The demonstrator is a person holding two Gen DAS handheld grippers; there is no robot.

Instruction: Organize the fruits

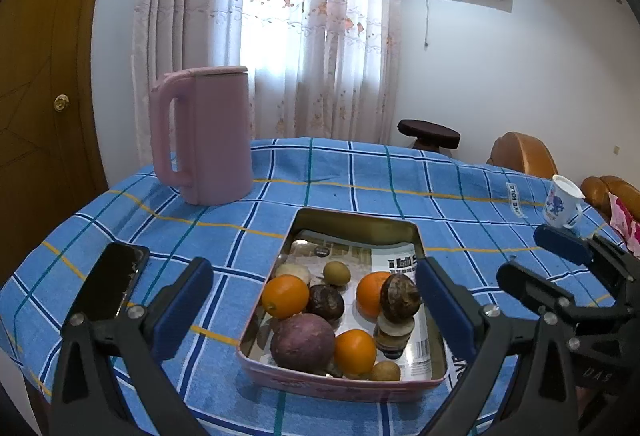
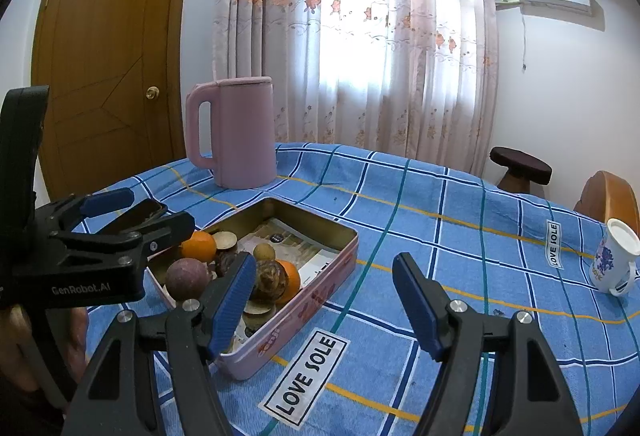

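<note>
An open metal tin (image 1: 356, 217) lined with printed paper sits on the blue checked cloth. Inside lie three oranges (image 1: 285, 295) (image 1: 370, 294) (image 1: 355, 351), a large purple fruit (image 1: 302, 343), two dark wrinkled fruits (image 1: 327, 302) (image 1: 400, 293) and small brown ones (image 1: 337, 273). My left gripper (image 1: 314, 300) stands open, its pads either side of the tin's near end and touching nothing. My right gripper (image 2: 326, 296) is open over bare cloth to the right of the tin (image 2: 320, 278). Each gripper also shows in the other's view: the right gripper (image 1: 524, 256), the left gripper (image 2: 158, 210).
A pink kettle (image 1: 208, 136) stands at the far left of the table. A black phone (image 1: 108, 280) lies left of the tin. A white flowered mug (image 2: 614, 260) sits at the right edge. A stool (image 2: 520, 162) and wooden chairs (image 1: 522, 152) stand beyond the table.
</note>
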